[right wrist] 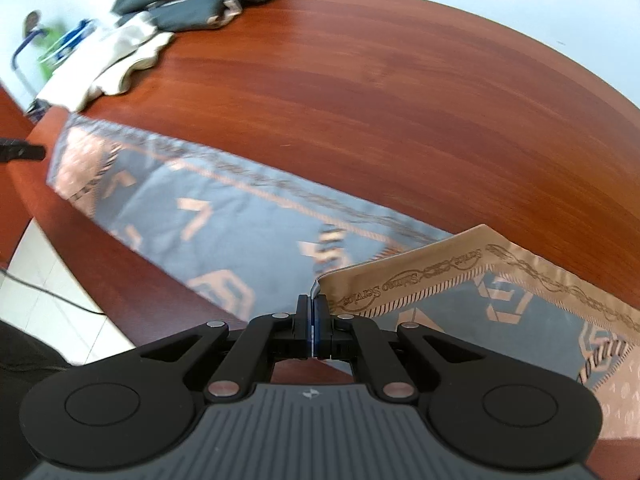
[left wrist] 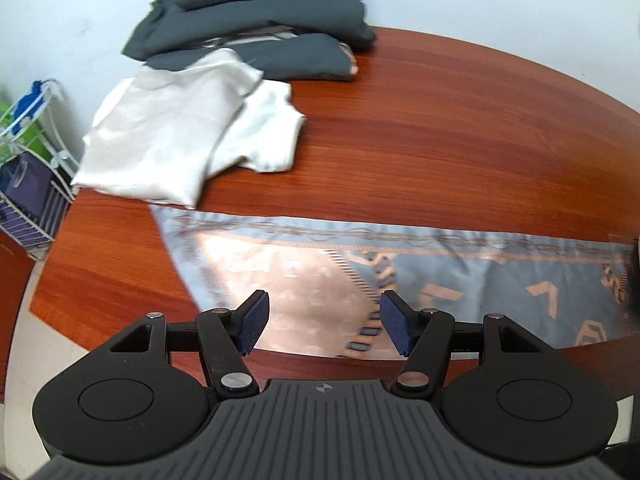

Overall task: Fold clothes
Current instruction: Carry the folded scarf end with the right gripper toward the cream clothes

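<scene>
A blue-grey scarf with copper print [left wrist: 400,276] lies folded in a long strip along the near edge of the wooden table [left wrist: 440,140]. My left gripper [left wrist: 324,322] is open, just above the strip's near edge, empty. In the right wrist view my right gripper [right wrist: 314,304] is shut on a corner of the scarf [right wrist: 224,220]. The held corner is lifted and turned over, showing its tan printed side [right wrist: 440,268]. The tip of the left gripper [right wrist: 20,151] shows at the left edge.
A white garment [left wrist: 180,136] lies loosely folded at the back left. Behind it is a stack of folded dark grey clothes [left wrist: 264,16]. A white wire rack [left wrist: 32,168] with items stands off the table's left end. A white wall is behind.
</scene>
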### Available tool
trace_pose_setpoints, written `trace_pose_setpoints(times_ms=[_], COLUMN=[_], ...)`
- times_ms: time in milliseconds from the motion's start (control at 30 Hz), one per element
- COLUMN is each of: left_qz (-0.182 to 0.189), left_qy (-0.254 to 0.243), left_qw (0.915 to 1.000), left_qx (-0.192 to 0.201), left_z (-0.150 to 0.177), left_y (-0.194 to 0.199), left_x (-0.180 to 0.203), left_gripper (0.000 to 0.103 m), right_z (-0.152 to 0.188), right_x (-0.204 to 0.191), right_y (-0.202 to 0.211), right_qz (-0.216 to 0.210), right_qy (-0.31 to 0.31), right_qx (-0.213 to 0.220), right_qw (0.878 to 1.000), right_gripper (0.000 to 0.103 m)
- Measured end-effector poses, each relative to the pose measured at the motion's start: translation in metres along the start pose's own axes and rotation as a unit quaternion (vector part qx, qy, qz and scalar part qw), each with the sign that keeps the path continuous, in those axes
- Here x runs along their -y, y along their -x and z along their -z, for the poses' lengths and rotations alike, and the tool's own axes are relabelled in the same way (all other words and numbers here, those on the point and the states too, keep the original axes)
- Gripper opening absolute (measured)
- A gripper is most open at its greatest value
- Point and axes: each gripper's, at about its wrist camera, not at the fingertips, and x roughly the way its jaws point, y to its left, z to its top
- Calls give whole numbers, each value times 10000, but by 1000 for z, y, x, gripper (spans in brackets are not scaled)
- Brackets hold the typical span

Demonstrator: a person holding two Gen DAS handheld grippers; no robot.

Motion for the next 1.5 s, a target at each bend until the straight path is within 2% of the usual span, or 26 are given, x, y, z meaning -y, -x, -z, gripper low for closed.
trace_pose_setpoints(times_ms=[167, 333, 633, 800, 1133, 1267, 1500], left_qz=[18, 136, 537, 644, 490, 522, 796], left_qy=[43, -114, -815, -1134, -1034, -1003, -1141], left_qw=[10000, 9998, 9952, 9915, 9934, 9935, 9902], left_qx=[5, 9, 2, 6, 114, 147, 120], left_z=[-1, -5, -19, -26, -30, -30, -34], left_y=[-6, -13, -28, -33, -30, -31, -45], left_x=[-28, -56, -125, -159, -201, -215, -245], left_gripper=[64, 64, 64, 64, 64, 64, 64], right_z=[-10, -24, -45, -54, -75, -83, -99], right_x=[-25, -61, -140, -181, -245, -262, -290], right_y=[-8, -19, -40, -51, -63, -68, -75], right_qz=[-57, 14, 365, 391, 21, 14, 203], right_qy=[94, 61, -453, -603, -208, -105, -173], right_qx=[-50, -45, 85, 133, 152, 94, 119], right_qw=[9999, 10000, 9983, 9973, 9997, 9999, 9996], right_gripper=[1, 1, 1, 1, 1, 1, 1])
